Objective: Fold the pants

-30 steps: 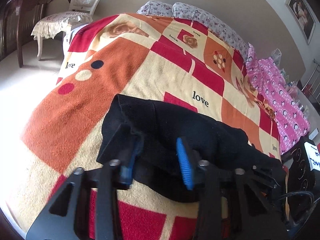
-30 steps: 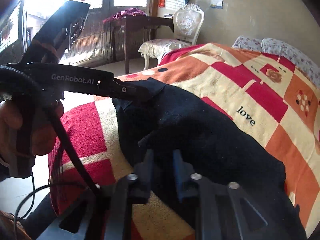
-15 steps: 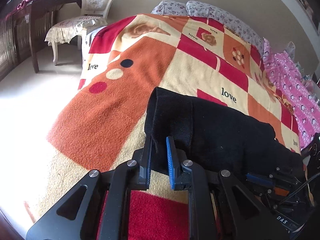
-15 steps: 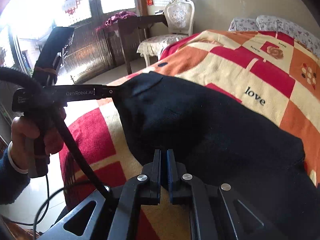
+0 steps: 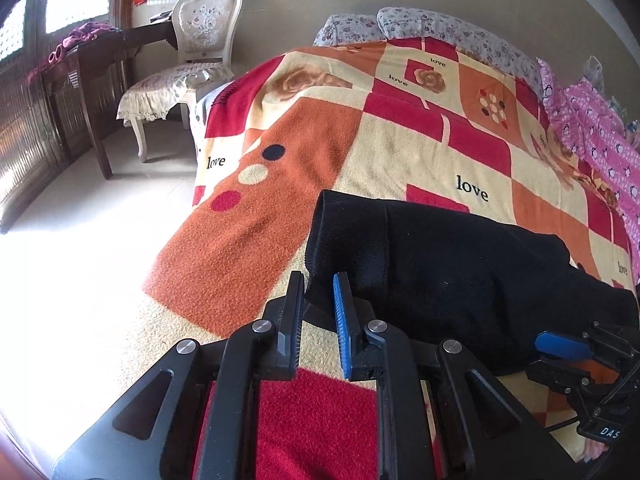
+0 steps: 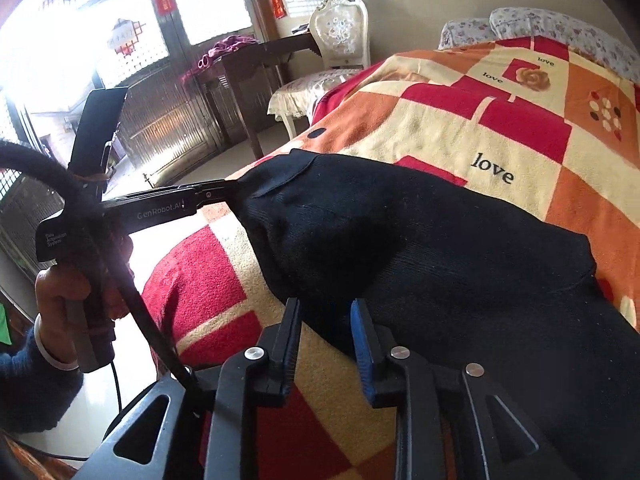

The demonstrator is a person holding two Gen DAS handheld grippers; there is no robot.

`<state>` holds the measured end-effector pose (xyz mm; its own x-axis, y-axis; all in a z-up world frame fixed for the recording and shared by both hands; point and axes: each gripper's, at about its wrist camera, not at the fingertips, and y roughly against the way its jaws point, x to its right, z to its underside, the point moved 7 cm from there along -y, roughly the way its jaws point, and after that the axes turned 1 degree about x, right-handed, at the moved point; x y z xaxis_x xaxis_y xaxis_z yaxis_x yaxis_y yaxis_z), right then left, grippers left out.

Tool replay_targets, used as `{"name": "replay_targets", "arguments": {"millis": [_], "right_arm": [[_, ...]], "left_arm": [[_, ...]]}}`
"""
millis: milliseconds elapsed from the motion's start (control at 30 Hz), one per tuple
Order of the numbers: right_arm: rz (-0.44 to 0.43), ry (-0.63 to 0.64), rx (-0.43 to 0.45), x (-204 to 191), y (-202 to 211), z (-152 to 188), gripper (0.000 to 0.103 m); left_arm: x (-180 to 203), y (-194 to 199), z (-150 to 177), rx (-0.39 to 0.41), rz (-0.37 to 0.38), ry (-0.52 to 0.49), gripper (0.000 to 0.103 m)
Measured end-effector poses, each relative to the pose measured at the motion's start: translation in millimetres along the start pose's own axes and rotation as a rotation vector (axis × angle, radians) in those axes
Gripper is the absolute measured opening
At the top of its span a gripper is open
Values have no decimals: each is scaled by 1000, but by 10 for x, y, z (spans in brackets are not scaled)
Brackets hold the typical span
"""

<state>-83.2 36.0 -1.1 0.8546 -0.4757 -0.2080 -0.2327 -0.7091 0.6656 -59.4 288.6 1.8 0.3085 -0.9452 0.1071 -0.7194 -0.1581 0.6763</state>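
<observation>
A: Left wrist view first. Where are the pants?

B: Black pants (image 5: pixel 440 264) lie on the patchwork blanket (image 5: pixel 400 152) of the bed, near its foot edge. Cuffed end points toward the floor side. The left gripper (image 5: pixel 318 300) sits at that near corner, jaws spread a little, cloth edge lying in the gap. Neither pad visibly presses it.

A: Anything else in frame?

B: White chair (image 5: pixel 192 60) beside a dark wooden table (image 5: pixel 100 60) at the far left. Floral pillows (image 5: pixel 420 28) at the head of the bed, pink fabric (image 5: pixel 592 128) along the right edge. Part of the right gripper (image 5: pixel 568 344) shows at lower right, against the pants.

A: Right wrist view?

B: Right gripper (image 6: pixel 326 328) has its jaws apart, wider than the left's. The pants (image 6: pixel 420 248) edge hangs just ahead of the gap; nothing pinched. The left gripper (image 6: pixel 224 196) enters from the left, tip touching the pants' far corner; held by a hand (image 6: pixel 64 292). From this side I cannot tell its jaw state.
</observation>
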Motion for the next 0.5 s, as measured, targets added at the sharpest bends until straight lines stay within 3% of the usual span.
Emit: {"name": "replay_targets", "arguments": {"millis": [100, 167, 200, 500], "right_arm": [[16, -38, 26, 87, 128, 22, 32], [29, -59, 36, 150, 200, 32, 35], [40, -73, 40, 196, 239, 44, 37], [74, -164, 82, 462, 479, 133, 38]], "left_arm": [[46, 102, -38, 24, -5, -9, 22], [76, 197, -58, 47, 2, -6, 53], [88, 242, -75, 62, 10, -1, 58], [333, 389, -116, 89, 38, -28, 59]]}}
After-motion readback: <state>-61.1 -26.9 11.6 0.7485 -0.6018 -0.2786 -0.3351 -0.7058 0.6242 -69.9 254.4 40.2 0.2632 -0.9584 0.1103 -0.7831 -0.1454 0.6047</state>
